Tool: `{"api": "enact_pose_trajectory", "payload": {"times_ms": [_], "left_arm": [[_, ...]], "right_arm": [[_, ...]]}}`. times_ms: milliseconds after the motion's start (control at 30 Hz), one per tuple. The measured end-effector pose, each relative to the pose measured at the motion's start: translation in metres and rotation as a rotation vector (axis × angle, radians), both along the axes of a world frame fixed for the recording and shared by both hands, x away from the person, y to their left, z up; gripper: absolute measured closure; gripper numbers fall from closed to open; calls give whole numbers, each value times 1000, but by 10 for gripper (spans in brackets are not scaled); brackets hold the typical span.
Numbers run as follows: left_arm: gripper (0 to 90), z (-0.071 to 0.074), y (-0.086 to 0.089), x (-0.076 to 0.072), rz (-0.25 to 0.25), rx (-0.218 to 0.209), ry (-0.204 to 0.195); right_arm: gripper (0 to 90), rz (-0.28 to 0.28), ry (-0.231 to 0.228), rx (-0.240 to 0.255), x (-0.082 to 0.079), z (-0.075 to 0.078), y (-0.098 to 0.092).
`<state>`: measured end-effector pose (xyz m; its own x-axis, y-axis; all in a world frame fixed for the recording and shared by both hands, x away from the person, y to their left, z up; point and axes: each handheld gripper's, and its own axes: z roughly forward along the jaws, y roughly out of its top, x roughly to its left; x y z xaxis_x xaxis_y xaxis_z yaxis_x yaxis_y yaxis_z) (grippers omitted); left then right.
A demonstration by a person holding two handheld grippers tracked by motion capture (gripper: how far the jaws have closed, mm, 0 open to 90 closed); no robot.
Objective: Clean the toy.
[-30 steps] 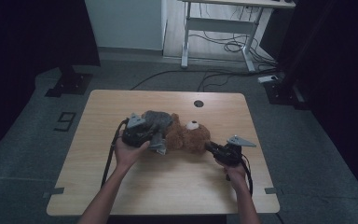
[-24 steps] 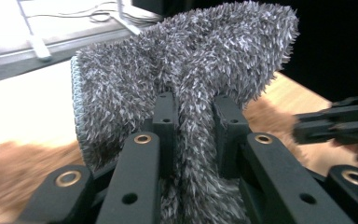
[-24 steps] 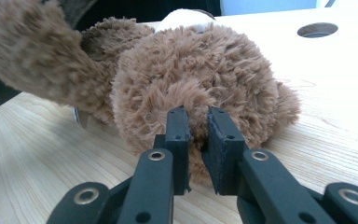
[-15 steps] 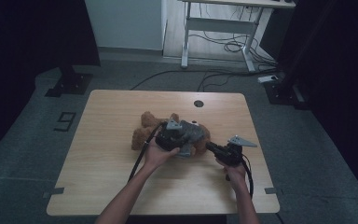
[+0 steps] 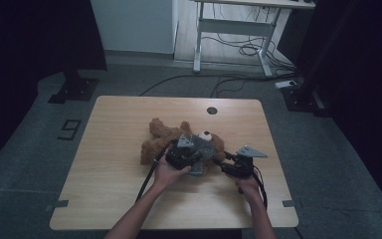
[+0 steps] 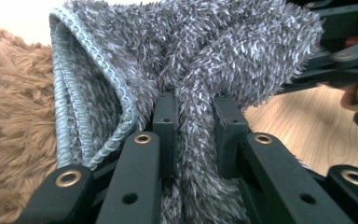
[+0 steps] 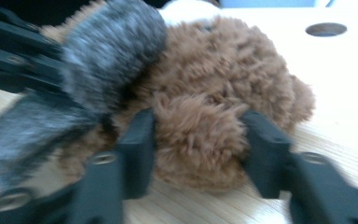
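A brown teddy bear (image 5: 161, 137) lies on the wooden table (image 5: 129, 199). My left gripper (image 5: 199, 155) is shut on a fold of a grey fuzzy hat (image 6: 191, 56), held against the bear's head; the fold sits pinched between its jaws (image 6: 193, 121), with brown fur (image 6: 9, 116) beside it. My right gripper (image 5: 225, 163) is just right of the head. Its jaws (image 7: 198, 140) have just been opening and stand on either side of a furry lump of the bear (image 7: 214, 84), not squeezing it. The grey hat (image 7: 107, 46) rests over the bear at the upper left.
A round cable hole (image 5: 211, 110) is in the table behind the bear. A desk frame (image 5: 234, 35) and cables stand on the floor beyond the far edge. Bare wood lies to the left and along the near edge.
My left gripper carried the grey hat rightward across the bear to its head, uncovering the bear's body. The right hand stayed put, and its jaws parted.
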<state>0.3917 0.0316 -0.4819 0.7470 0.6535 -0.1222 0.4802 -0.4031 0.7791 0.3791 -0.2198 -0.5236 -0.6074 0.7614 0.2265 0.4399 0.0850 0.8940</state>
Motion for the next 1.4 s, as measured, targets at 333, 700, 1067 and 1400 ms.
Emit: {"api": "enact_pose_trajectory", "payload": {"times_ms": [333, 700, 1067, 1400], "left_arm": [[738, -10, -13, -20, -31, 62, -17], [743, -19, -8, -33, -38, 31, -20], [743, 25, -23, 0, 17, 18, -46], [748, -4, -28, -17, -15, 72, -39]], "right_arm": [[726, 40, 52, 36, 5, -3, -4], [729, 22, 55, 71, 5, -2, -6], [733, 36, 59, 89, 4, -2, -7], [742, 46, 80, 86, 5, -3, -8]]}}
